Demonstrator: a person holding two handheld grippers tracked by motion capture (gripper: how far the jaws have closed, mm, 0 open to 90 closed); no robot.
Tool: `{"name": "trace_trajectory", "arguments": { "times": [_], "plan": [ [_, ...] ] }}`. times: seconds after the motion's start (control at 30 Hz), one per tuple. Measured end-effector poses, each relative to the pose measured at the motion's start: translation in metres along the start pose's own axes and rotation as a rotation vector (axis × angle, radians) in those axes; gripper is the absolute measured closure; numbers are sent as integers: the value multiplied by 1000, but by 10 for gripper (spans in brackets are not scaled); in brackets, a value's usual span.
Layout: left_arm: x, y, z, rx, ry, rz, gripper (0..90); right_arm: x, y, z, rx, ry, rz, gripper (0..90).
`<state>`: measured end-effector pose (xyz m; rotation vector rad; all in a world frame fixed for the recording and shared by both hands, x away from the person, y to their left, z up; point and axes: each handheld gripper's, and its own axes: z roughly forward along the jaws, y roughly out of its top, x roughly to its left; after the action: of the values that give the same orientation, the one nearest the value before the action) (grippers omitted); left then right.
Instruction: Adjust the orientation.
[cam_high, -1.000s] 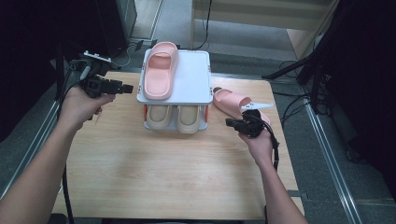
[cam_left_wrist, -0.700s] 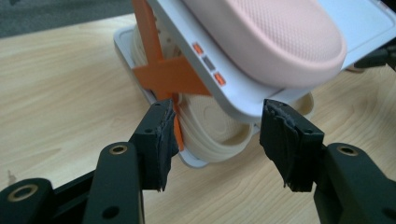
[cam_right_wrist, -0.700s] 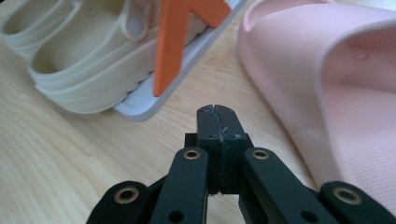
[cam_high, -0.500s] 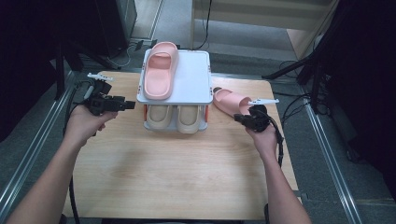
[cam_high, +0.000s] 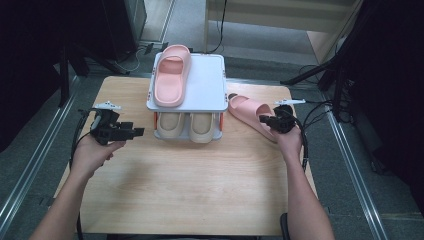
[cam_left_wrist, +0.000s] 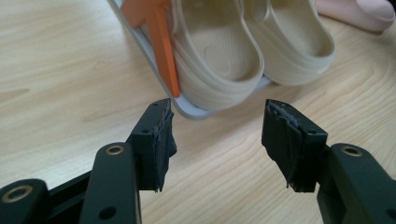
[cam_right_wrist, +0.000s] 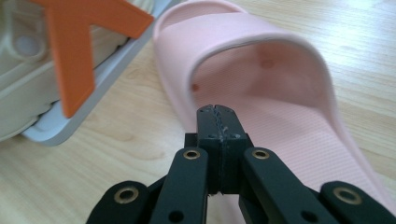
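One pink rubber slide sandal (cam_high: 171, 75) already lies on the top tier of the small white two-tier shoe rack (cam_high: 207, 85), and a pair of cream slide sandals (cam_high: 187, 126) fills the lower tier. The matching pink slide sandal (cam_high: 250, 114) lies on the wooden worktop (cam_high: 200, 185) just right of the rack. The right hand-held gripper (cam_high: 264, 119) hovers over it, clenched on nothing, so it is probably about to pick it up. The left hand-held gripper (cam_high: 140, 131) is released, near the rack.

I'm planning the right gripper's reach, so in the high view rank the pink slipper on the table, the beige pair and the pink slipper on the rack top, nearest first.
From the right gripper:
1. Pink slipper on the table, right beside it.
2. Beige pair, lower shelf, leftward.
3. Pink slipper on the rack top, far left.
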<state>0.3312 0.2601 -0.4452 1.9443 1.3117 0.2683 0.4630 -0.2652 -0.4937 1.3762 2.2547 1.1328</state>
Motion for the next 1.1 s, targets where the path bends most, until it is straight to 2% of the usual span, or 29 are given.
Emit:
{"name": "trace_trajectory", "arguments": {
  "times": [0.07, 0.13, 0.33, 0.53, 0.77, 0.93, 1.1],
  "plan": [
    [-1, -6, 1, -2, 8, 4, 430, -5, 1, 3, -2, -8, 12, 900],
    [-2, -12, 1, -28, 19, 9, 432, -9, 2, 5, 0, -11, 22, 900],
    [-1, -22, 2, -17, 26, -4, 434, -11, 1, 21, 50, -12, 20, 900],
    [1, -30, 4, -5, 26, -11, 433, -4, 3, 27, 69, -1, 5, 900],
    [3, -31, 6, 1, 21, -13, 432, 10, 3, 29, 80, 20, 4, 900],
    [3, -31, 10, 26, -3, -20, 418, 20, 5, 33, 83, 8, 33, 900],
    [2, -30, 11, 21, -5, -18, 417, 32, 7, 36, 89, 11, 45, 900]
  ]
}}
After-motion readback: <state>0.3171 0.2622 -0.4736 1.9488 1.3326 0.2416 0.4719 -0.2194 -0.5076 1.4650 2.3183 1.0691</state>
